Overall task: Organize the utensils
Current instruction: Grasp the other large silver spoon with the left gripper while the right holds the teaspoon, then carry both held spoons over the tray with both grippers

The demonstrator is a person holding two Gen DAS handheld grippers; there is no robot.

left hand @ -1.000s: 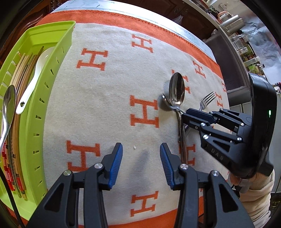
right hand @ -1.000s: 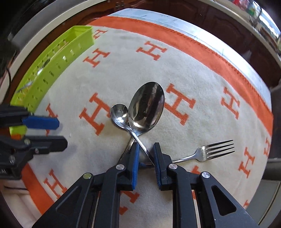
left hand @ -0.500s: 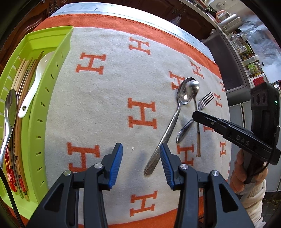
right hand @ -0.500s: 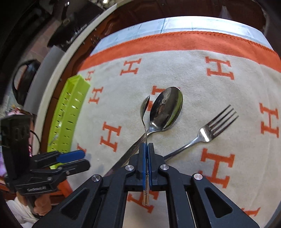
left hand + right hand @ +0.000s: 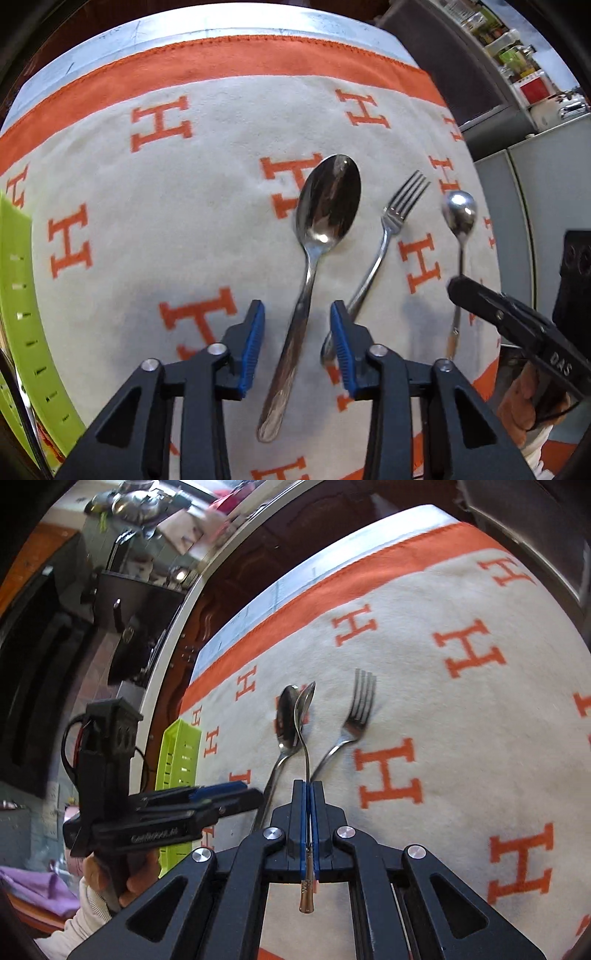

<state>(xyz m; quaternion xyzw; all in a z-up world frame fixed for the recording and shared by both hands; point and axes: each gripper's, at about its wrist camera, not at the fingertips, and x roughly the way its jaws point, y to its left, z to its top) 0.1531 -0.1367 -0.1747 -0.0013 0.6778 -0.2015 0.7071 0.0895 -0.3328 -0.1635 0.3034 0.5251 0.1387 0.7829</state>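
On the desk's cream-and-orange cloth (image 5: 207,206) the large spoon (image 5: 317,236) lay flat, its handle running down between the blue pads of the left tongs (image 5: 297,345). Those tongs were closing, yet the pads stood clear of the handle on both sides. A second before, they had hung wider apart over bare cloth, with the spoons off to their right; now they sat directly above the large spoon, and the green tray (image 5: 26,332) had slid to the far left edge of the left view.

The right tongs (image 5: 307,825) were pressed together on the stem of the small spoon (image 5: 304,716), pinching it; its copper-tipped end stuck out behind the pads. Earlier that spoon had lain crossed under the large one with the pads only straddling its stem. Now it was held off the cloth to the right of the fork (image 5: 397,229), though how high it hung was hard to judge from the blurred left view.

The fork rested on the cloth just beside the large spoon, its handle end passing behind the left tongs' right finger (image 5: 341,350). In the right view the tray (image 5: 177,771) showed behind the left tongs (image 5: 225,797), near the desk edge.
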